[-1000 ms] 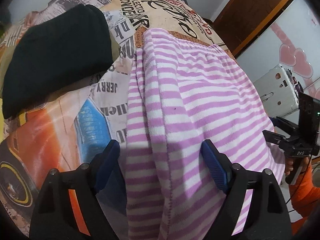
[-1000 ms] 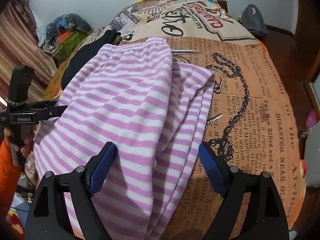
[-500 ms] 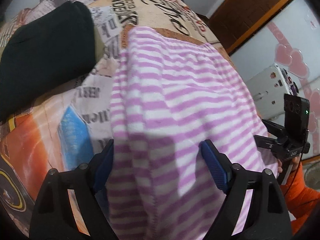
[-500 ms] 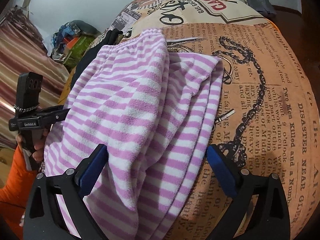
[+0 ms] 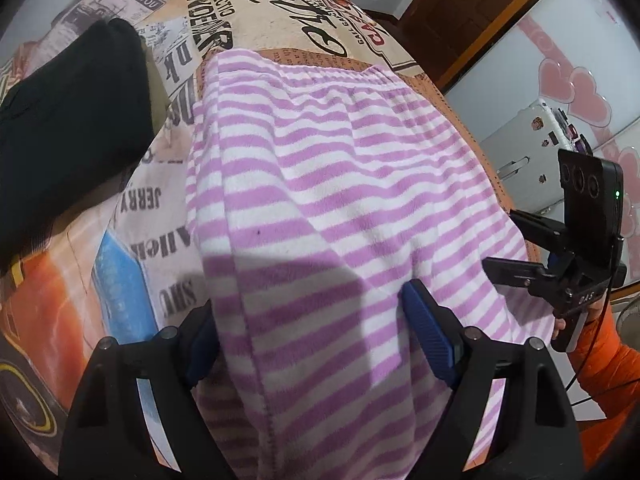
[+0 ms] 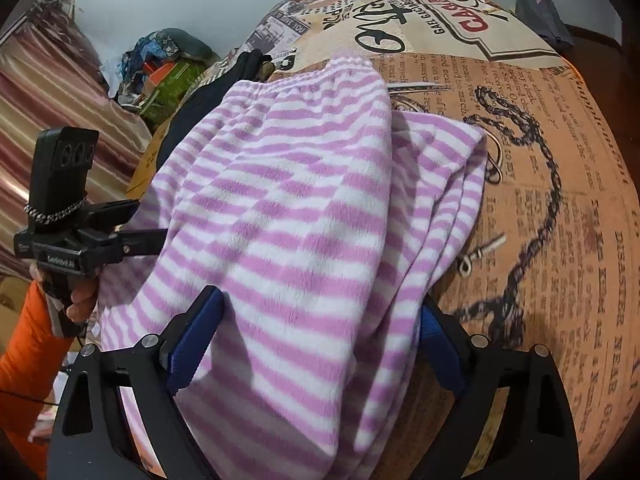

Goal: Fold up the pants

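Both claws, left claw (image 5: 316, 344) and right claw (image 6: 320, 344), sit spread wide around the striped fleece pants (image 5: 320, 168). Soft, floppy, light stuff; pinch the hem corners.

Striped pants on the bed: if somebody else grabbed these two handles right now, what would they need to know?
Left gripper: open, fingers either side of the near end of the fuzzy pink-and-white striped pants.
Right gripper: open, straddling the same end beside it.
The pants lie lengthwise on the newspaper-print bedspread, waistband at the far end, legs apparently stacked.
A black folded garment sits to the left.
Done: pants laid out, seemingly folded leg over leg.
Left: probably close both grippers and carry the near end toward the waistband.
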`<action>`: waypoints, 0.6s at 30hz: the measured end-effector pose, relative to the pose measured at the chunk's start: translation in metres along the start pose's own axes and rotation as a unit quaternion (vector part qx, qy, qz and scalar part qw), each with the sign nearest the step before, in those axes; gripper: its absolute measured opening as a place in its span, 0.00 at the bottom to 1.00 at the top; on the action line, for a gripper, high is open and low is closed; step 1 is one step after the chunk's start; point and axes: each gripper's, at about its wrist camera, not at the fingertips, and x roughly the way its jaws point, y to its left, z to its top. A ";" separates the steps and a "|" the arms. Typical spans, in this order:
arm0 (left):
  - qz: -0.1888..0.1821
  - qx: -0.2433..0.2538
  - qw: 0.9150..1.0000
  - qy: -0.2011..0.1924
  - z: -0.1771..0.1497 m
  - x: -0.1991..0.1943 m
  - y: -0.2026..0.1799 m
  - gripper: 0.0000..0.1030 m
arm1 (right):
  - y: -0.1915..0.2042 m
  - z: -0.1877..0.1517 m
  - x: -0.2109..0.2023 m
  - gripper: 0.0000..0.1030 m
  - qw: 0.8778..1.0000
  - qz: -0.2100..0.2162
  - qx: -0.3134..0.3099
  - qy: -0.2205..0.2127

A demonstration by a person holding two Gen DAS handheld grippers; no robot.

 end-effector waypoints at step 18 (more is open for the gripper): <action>0.037 0.026 0.996 -0.073 0.003 -0.034 -0.026 0.27 | 0.035 0.020 -0.018 0.32 0.992 -0.057 -0.104 -0.046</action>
